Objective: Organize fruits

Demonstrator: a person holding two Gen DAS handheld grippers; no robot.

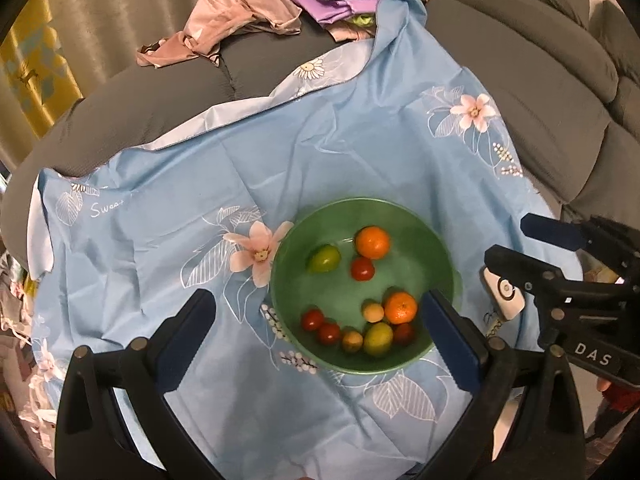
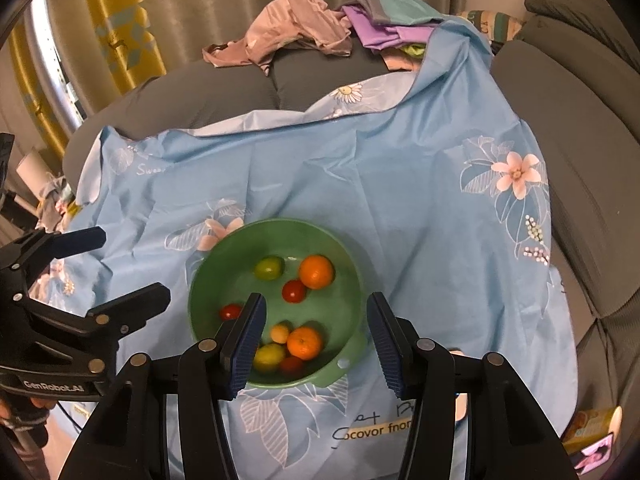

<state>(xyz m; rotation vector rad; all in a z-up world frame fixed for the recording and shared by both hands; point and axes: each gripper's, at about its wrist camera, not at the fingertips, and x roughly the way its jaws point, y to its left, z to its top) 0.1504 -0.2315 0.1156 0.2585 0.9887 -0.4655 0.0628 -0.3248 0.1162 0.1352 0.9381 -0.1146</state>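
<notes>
A green bowl [image 1: 440,264] sits on a light blue floral cloth [image 1: 320,152]; it also shows in the right wrist view [image 2: 352,264]. It holds two oranges [image 1: 373,242] [image 1: 400,307], green fruits [image 1: 324,259], red tomatoes [image 1: 362,268] and small yellowish fruits [image 1: 373,311]. My left gripper [image 1: 320,336] is open and empty above the bowl's near edge. My right gripper [image 2: 316,340] is open and empty over the bowl's near side. In the left wrist view the right gripper [image 1: 512,240] shows at right, clear of the bowl.
The cloth covers a grey sofa [image 1: 540,80]. Crumpled pink [image 2: 296,28] and purple [image 2: 392,28] clothes lie at the sofa's far end. A curtain [image 2: 200,0] hangs behind. A small box [image 2: 592,428] lies at the lower right.
</notes>
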